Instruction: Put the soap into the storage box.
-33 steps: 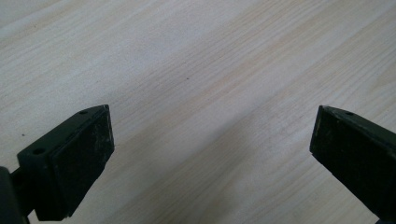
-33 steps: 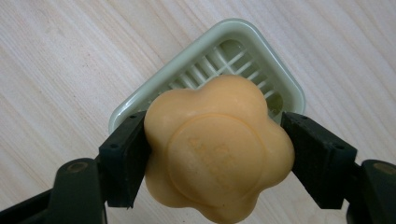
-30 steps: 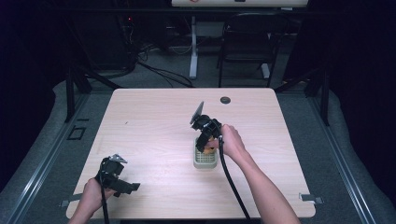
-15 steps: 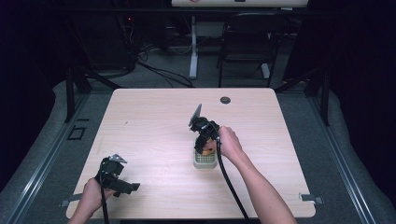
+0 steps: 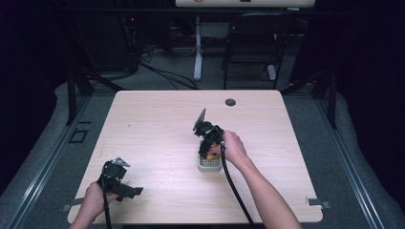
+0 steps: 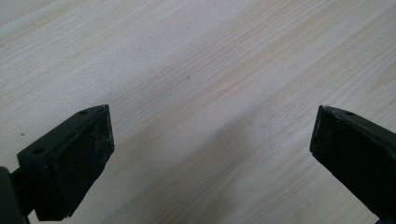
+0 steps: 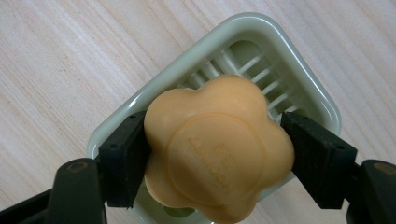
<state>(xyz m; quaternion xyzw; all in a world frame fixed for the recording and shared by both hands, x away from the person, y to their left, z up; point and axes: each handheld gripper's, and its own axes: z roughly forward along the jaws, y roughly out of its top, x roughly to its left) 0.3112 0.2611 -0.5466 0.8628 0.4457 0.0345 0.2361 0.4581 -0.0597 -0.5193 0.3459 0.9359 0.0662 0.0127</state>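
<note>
An orange flower-shaped soap bar (image 7: 217, 147) is clamped between the black jaws of my right gripper (image 7: 215, 154), which is shut on it. Right beneath it lies a pale green slatted soap dish (image 7: 299, 79). In the high view the right gripper (image 5: 208, 149) points down over the soap dish (image 5: 210, 164) at the table's middle, with the soap (image 5: 210, 154) showing as an orange spot. My left gripper (image 5: 134, 192) rests near the front left corner. Its jaws stand wide open over bare wood in the left gripper view (image 6: 212, 154), with nothing between them.
The light wooden table (image 5: 157, 143) has a round black cable grommet (image 5: 230, 102) near its far edge. Beyond the table are a black chair (image 5: 250, 43), a white stand and cables on the floor. Dark rails run along both sides of the table.
The right gripper with the soap has shifted slightly over the dish. The left gripper has stayed where it was.
</note>
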